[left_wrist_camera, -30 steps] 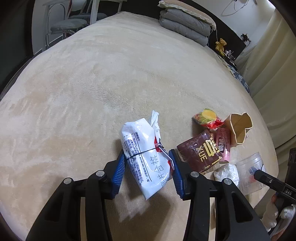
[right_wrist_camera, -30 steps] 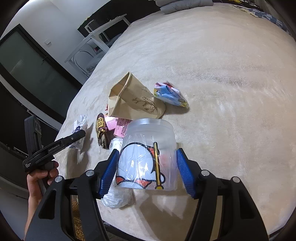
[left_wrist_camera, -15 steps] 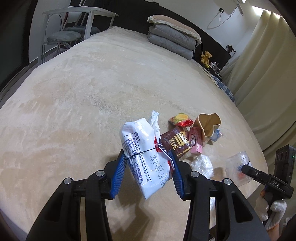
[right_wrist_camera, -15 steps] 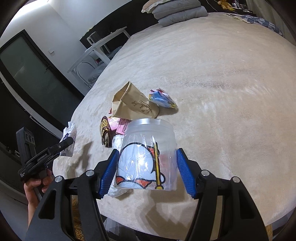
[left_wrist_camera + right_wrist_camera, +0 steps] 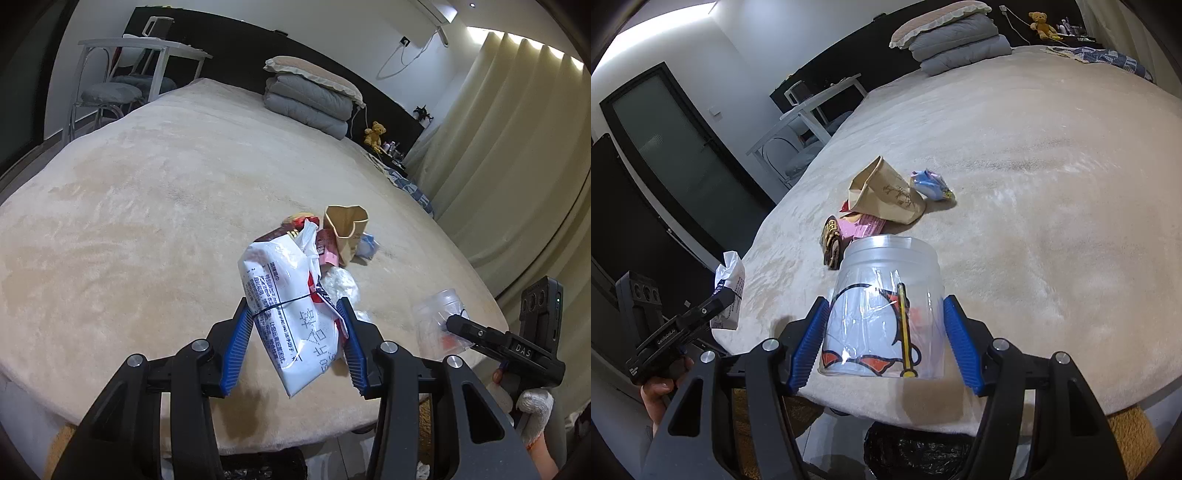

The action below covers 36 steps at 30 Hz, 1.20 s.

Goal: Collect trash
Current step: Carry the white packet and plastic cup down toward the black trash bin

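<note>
Left gripper (image 5: 293, 334): clamped on a white packet (image 5: 291, 314); both blue pads are pressed into its sides, and the packet is held clear of the bed (image 5: 147, 221).
Packet axis: the long axis is tilted, from about 11 o'clock at the torn top to 5 o'clock at the bottom corner, in the left wrist view.
Right gripper (image 5: 886, 336): clamped on a clear cup (image 5: 886, 306) with a printed penguin; the rim is pointed away from the camera, toward 12 o'clock.
Bin (image 5: 916, 458): a black-lined opening is seen at 6 o'clock in the right wrist view, below the bed edge and directly under the cup; a dark strip of it is also seen at 6 o'clock in the left view.
Deciding relation: the bin is judged to lie below and slightly behind both held things, so a lowering past the bed edge is called for; the right hand appears nearer to it.
Trash left on bed: a paper bag (image 5: 886, 195) at 12 o'clock from the cup, a blue wrapper (image 5: 931, 184) just beside it at 1 o'clock, a pink wrapper (image 5: 864, 225) and a brown packet (image 5: 833, 240) at 11 o'clock, all well apart from both grippers.
Risk: the packet is gripped only across its middle and could be tipped out.
</note>
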Available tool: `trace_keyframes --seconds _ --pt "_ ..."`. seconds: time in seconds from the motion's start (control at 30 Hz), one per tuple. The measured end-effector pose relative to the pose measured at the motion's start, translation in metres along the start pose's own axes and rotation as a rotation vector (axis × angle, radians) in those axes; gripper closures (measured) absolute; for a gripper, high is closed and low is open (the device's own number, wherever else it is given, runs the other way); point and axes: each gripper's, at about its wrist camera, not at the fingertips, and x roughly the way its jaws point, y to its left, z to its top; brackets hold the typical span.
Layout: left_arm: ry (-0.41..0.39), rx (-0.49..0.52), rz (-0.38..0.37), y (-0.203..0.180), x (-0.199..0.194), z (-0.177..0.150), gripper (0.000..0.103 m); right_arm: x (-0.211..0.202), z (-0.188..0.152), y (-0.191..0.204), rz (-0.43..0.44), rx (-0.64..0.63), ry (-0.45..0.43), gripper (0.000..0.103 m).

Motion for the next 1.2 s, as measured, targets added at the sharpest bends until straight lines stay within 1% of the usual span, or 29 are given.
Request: trace_keyframes --seconds 0.17,0.27,0.5,0.8,1.03,1.2 --pt "0.000 0.069 -0.016 -0.019 -0.011 -0.022 0.059 -0.013 -0.023 0.004 0.017 0.012 -0.021 0.039" --pt "0.008 0.090 -0.019 -0.027 -0.016 -0.036 0.059 -0.019 -0.038 0.007 0.025 0.022 -0.025 0.039" --pt "0.021 0.103 -0.024 -0.037 -0.032 -0.068 0.059 -0.019 -0.073 0.016 0.027 0.014 0.019 0.039" --pt "0.069 0.111 -0.010 -0.042 -0.040 -0.103 0.059 -0.014 -0.104 0.029 0.040 0.005 0.075 0.039" --pt "0.182 0.101 0.022 -0.039 -0.030 -0.132 0.059 -0.001 -0.127 0.030 0.028 0.037 0.149 0.039" --pt "0.266 0.081 0.041 -0.032 -0.019 -0.148 0.059 0.011 -0.136 0.028 0.021 0.059 0.202 0.039"
